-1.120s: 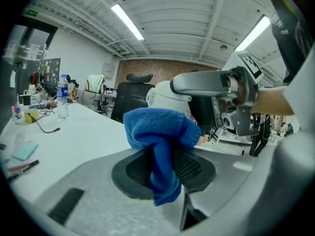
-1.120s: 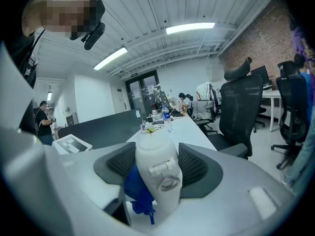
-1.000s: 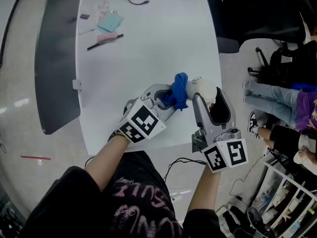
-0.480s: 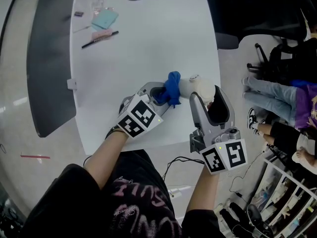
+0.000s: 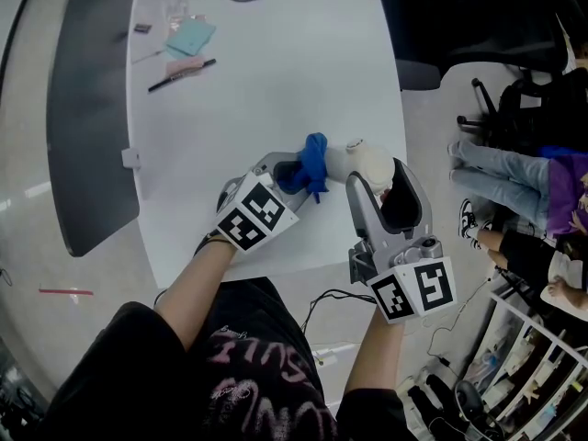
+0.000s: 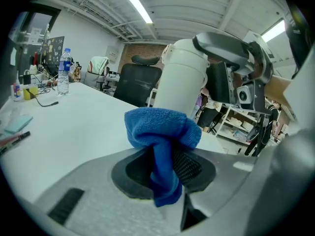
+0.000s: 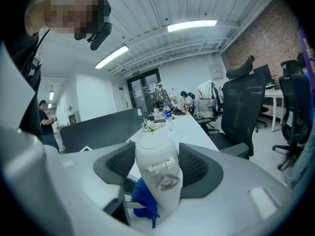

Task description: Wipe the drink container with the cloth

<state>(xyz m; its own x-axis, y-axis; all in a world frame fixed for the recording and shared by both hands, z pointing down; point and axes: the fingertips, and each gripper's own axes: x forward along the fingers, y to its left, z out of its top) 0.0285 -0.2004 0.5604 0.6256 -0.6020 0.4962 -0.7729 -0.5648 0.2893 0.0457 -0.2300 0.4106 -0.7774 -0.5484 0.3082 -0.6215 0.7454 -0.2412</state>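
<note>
We note the right hand-held gripper (image 5: 377, 180) clamped on the drink container (image 5: 366, 160). The left hand-held gripper (image 5: 292, 173) pinches the blue cloth (image 5: 312, 162), which touches the container's side above the desk (image 5: 276, 72).

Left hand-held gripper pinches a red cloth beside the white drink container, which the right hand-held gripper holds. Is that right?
Not quite: the cloth is blue, not red, as the left gripper view shows. The rest stands: the left hand-held gripper pinches it beside the white drink container, which the right hand-held gripper holds.
</note>
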